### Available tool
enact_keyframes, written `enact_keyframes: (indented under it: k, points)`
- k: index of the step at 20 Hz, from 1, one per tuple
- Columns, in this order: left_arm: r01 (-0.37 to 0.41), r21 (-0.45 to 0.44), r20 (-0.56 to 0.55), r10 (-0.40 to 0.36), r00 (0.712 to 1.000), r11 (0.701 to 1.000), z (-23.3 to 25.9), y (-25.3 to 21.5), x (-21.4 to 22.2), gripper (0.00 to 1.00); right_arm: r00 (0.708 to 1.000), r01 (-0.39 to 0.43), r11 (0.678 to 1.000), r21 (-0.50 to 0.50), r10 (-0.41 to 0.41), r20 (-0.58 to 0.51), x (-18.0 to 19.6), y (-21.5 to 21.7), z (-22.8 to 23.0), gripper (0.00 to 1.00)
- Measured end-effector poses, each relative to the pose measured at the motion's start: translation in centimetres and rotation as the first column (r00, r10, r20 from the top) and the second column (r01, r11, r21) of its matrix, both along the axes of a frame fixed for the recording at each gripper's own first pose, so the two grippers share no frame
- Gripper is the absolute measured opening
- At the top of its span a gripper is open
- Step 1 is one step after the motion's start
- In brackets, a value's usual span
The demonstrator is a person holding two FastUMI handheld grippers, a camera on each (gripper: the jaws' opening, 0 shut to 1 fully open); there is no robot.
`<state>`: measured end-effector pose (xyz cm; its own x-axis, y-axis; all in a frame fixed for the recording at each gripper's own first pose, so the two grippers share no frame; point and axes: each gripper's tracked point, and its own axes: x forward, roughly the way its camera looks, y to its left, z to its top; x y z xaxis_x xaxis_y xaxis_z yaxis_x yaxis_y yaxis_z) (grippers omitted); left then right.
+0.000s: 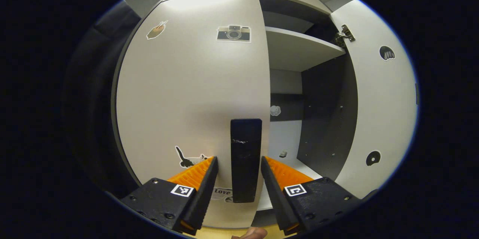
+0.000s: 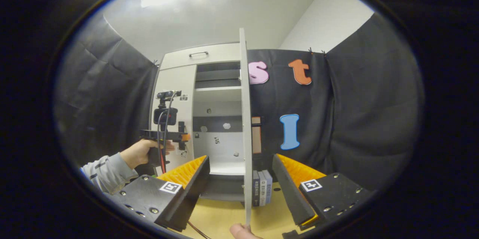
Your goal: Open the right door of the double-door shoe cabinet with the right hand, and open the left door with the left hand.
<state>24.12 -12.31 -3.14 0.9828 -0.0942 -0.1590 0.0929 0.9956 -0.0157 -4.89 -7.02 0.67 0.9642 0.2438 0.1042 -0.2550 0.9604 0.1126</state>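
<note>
The cabinet's left door (image 1: 187,93) is white, carries stickers and stands closed. Its black vertical handle (image 1: 245,156) lies between the orange fingers of my left gripper (image 1: 238,160), which is open, with a gap on the left side. The right door (image 1: 378,100) is swung wide, showing a shelf (image 1: 295,48) and the dark inside. In the right gripper view that right door (image 2: 244,119) appears edge-on, running down between the spread fingers of my open right gripper (image 2: 240,157). Farther off, a hand (image 2: 138,153) holds the left gripper (image 2: 183,136) against the left door (image 2: 176,81).
A drawer front with a handle (image 2: 198,54) tops the cabinet. Several upright books (image 2: 262,190) stand on the wooden surface (image 2: 220,216) just right of the open door. Black cloth walls close in on both sides. A fingertip (image 2: 243,231) shows at the bottom edge.
</note>
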Motion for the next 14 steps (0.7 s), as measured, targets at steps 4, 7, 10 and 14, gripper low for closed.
enact_keyframes:
  k: [4,7,10,14]
  points:
    - [0.038,0.012,-0.019,-0.038,0.999,0.999,0.0,-0.6,0.1,0.51,1.0,-0.001,1.0,0.005,0.002,-0.006,-0.4,0.4,0.4,0.99]
    - [0.042,0.036,-0.038,-0.04,0.998,0.998,-0.1,-0.5,-0.1,0.33,1.0,0.004,1.0,0.0,-0.004,-0.015,-0.6,0.9,0.7,0.99]
    - [0.037,-0.003,-0.077,-0.037,0.996,0.999,-0.4,-0.4,-0.4,0.28,1.0,0.007,1.0,-0.014,-0.007,-0.021,-0.7,2.1,0.7,0.96]
    - [0.036,0.005,-0.098,-0.036,0.995,0.999,-0.2,0.0,-2.5,0.25,0.999,0.012,1.0,-0.011,-0.013,-0.049,-1.7,2.6,0.3,0.99]
